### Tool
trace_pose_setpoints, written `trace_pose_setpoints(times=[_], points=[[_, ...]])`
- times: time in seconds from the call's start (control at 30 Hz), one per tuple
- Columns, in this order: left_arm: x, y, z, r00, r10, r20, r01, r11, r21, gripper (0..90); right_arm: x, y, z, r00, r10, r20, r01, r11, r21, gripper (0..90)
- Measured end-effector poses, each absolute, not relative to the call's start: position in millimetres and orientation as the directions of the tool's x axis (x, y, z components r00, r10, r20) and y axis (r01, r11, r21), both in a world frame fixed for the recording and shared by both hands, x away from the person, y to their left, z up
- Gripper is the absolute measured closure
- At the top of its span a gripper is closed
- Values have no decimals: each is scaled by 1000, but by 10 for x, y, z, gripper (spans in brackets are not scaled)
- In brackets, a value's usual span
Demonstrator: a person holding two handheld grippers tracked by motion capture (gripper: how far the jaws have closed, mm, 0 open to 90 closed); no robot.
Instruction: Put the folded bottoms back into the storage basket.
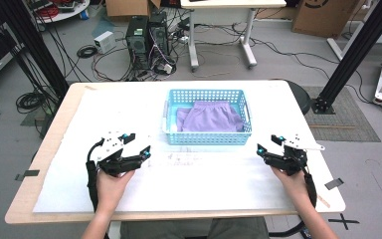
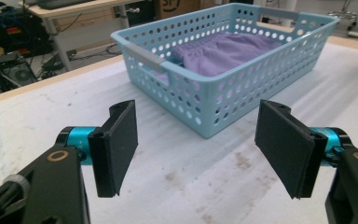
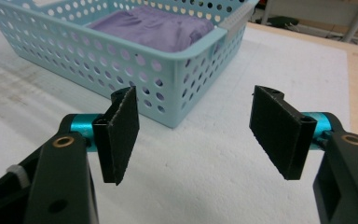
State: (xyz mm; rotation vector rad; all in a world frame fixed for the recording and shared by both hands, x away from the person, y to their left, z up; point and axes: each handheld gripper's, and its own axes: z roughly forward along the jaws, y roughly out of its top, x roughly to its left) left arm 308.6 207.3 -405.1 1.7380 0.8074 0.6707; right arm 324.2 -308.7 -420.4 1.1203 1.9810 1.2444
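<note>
A light blue perforated basket (image 1: 170, 137) stands mid-table with a folded purple garment (image 1: 209, 117) lying inside it. In the left gripper view the basket (image 2: 223, 100) sits just ahead and to the right, the purple garment (image 2: 223, 51) showing over its rim. My left gripper (image 1: 138, 144) rests low over the table to the left of the basket, open and holding nothing (image 2: 198, 147). To the basket's right my right gripper (image 1: 270, 144) is also open and holds nothing (image 3: 196, 137). Its view shows the basket (image 3: 121, 60) corner ahead on the left, with the garment (image 3: 154, 25).
A white sheet (image 1: 204, 184) covers the wooden table (image 1: 45, 149), stained just in front of the basket. Beyond the far edge stand computer towers (image 1: 146, 40), cables and another table's legs (image 1: 194, 42). Black frame posts (image 1: 350, 55) rise at both sides.
</note>
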Motion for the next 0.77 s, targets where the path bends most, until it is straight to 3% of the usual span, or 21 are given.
trace_pose_setpoints(times=[0.77], points=[[3109, 1985, -4108, 605, 793, 72, 229, -260, 938, 297, 3326, -3189, -4320, -475, 880, -7, 406, 226, 885, 305]])
